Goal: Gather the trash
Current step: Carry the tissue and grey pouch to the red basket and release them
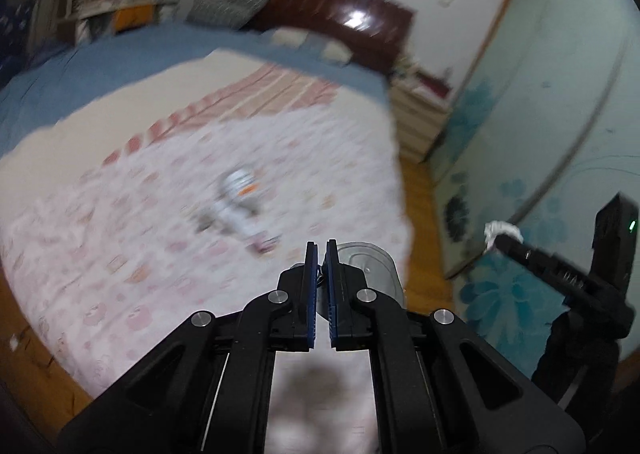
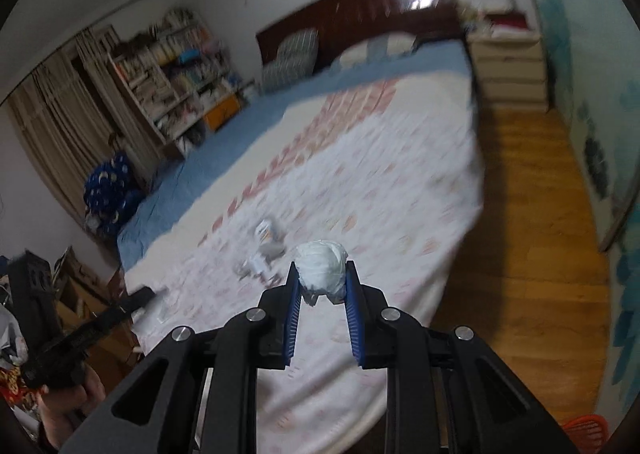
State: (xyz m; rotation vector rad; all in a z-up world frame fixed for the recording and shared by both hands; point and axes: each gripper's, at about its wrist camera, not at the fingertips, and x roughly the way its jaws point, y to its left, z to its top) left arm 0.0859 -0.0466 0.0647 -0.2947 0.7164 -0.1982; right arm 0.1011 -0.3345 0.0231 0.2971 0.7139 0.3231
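Carrying the crumpled white tissue wad well means keeping the right hand-held gripper squeezing evenly, since the soft, light paper is sitting only between the blue fingertips above the floral bed quilt. The left hand-held gripper is pinching a grey plastic piece, its blue pads nearly together. More blurred white wrapper scraps are lying on the quilt beyond the wad.

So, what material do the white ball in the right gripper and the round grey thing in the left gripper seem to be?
White ball: likely crumpled tissue paper, matte, creased. Grey thing: probably thin shiny metal or plastic, like a lid; glossy highlights, but too hidden to be sure.
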